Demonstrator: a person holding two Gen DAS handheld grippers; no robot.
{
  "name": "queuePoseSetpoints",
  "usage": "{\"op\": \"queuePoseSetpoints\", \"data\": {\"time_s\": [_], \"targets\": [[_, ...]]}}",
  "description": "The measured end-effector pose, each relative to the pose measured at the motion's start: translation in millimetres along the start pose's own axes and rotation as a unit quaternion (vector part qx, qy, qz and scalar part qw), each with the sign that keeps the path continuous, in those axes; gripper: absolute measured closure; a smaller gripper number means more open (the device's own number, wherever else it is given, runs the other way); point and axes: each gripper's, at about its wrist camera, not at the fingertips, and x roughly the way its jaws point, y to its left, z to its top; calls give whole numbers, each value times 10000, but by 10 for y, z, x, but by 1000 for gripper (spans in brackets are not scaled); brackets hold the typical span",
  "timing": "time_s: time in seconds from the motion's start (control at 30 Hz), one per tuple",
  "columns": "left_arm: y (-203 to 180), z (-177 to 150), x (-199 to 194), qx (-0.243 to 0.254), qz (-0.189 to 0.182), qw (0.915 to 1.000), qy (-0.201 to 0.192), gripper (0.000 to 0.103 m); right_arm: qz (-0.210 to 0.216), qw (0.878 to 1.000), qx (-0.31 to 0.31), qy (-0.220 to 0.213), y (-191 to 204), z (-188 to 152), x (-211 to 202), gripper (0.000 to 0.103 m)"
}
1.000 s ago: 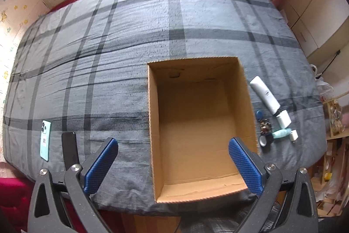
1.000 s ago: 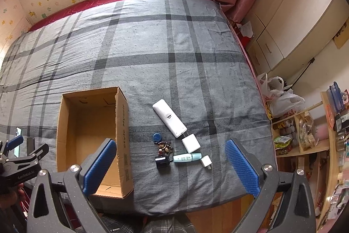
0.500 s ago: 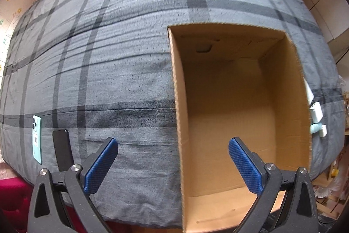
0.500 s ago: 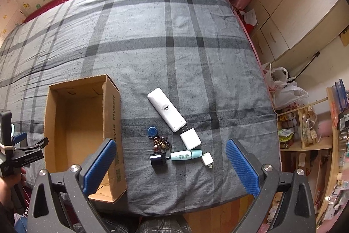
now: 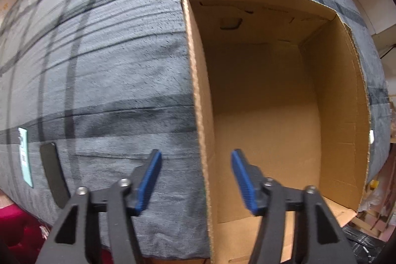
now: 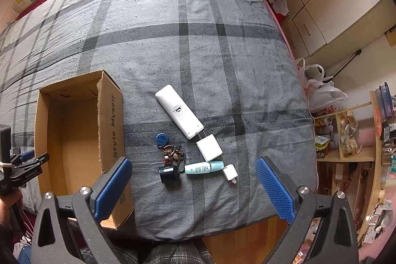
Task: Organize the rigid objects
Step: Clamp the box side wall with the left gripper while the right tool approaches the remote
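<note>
An open, empty cardboard box (image 5: pixel 198 71) (image 6: pixel 109 115) lies on the grey plaid bed. My left gripper (image 5: pixel 196 177) is open with its jaws either side of the box's left wall, not touching it; it also shows in the right wrist view (image 6: pixel 23 160). My right gripper (image 6: pixel 193 189) is wide open and empty above the bed's front edge. Right of the box lie a white remote (image 6: pixel 179 111), a white charger (image 6: pixel 209 147), a blue tag (image 6: pixel 162 139), a key bunch (image 6: pixel 173 154), a black fob (image 6: pixel 169 174), a teal tube (image 6: pixel 204 167) and a small white plug (image 6: pixel 230 173).
A teal phone (image 5: pixel 25 160) and a black phone (image 5: pixel 54 173) lie on the bed left of the box. White cupboards (image 6: pixel 329 4), plastic bags (image 6: pixel 321 88) and a wooden shelf (image 6: pixel 346 155) stand right of the bed.
My left gripper has moved down and closer to the box's left wall, and its jaws have narrowed. My right gripper has come slightly closer to the small items, still wide open.
</note>
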Motion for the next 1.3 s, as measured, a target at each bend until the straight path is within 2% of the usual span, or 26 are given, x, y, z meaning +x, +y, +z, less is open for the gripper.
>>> {"op": "queuePoseSetpoints", "data": {"time_s": [0.03,0.07,0.1,0.57,0.83,1.3], "targets": [[-2,3,9,24,-27,10000,20,60,-6,10000,17,11,-7,-1,7,1],[-16,2,27,93,-61,9999,66,78,-6,10000,33,21,-11,-2,12,1],[-28,5,42,140,-138,9998,96,89,-5,10000,49,36,-16,-4,20,1],[29,1,52,-57,-237,9997,94,90,32,9997,216,87,-135,-28,98,1],[16,-3,58,-127,-141,9998,65,90,161,9988,388,263,-352,-8,397,1],[108,-12,93,-520,-169,9984,106,90,306,9983,-343,372,-346,178,1132,1]]}}
